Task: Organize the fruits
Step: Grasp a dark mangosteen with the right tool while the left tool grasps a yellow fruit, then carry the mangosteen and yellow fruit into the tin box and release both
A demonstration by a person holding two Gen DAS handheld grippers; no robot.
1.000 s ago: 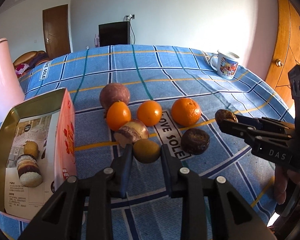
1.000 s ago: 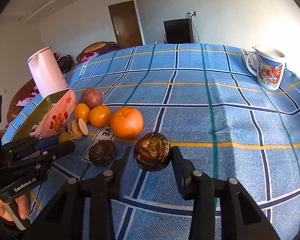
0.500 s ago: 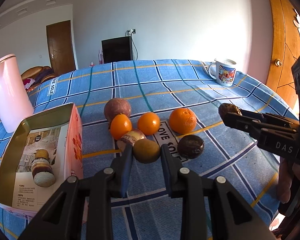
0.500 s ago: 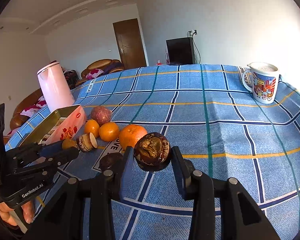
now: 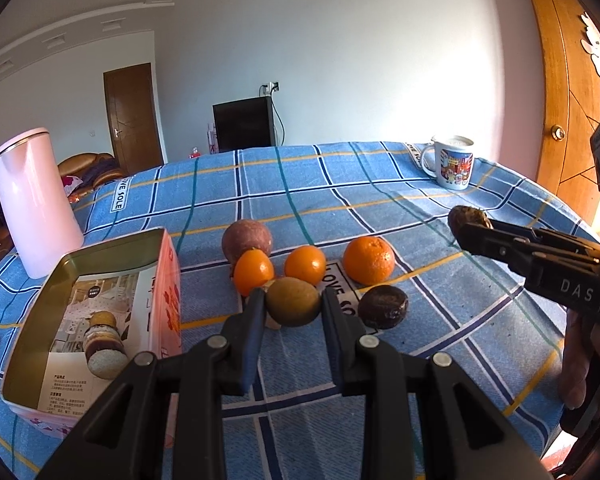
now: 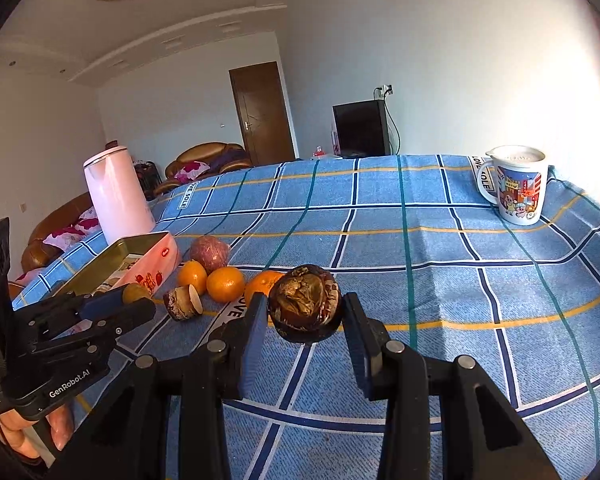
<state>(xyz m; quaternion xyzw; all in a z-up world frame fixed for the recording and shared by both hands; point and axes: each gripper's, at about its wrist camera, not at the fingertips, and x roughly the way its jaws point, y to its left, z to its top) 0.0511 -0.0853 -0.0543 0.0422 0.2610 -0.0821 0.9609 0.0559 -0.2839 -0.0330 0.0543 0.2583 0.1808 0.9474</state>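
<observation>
Left gripper [image 5: 293, 307]: clamped on olive-brown fruit [image 5: 293, 307], frame centre | right gripper [image 6: 305, 307]: clamped on dark wrinkled fruit [image 6: 305, 307], centre | advice: keep both squeezes gentle, carry toward tin [image 5: 66, 264], lower left.

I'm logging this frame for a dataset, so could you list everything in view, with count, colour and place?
Oranges: three, orange, row mid-table.
Purplish round fruit: one, behind the oranges.
Dark wrinkled fruit on cloth: one, blackish-brown, in front of the biggest orange.
Cut fruit piece: one, brown with pale face, beside the oranges.
Tin box: one, pink outside, open, table's left.
Kettle: one, pink, behind the tin.
Mug: one, white with cartoon print, far right.
Tablecloth: blue plaid.
Left gripper: black, shut on olive-brown fruit.
Right gripper: black, shut on dark shrivelled fruit.
</observation>
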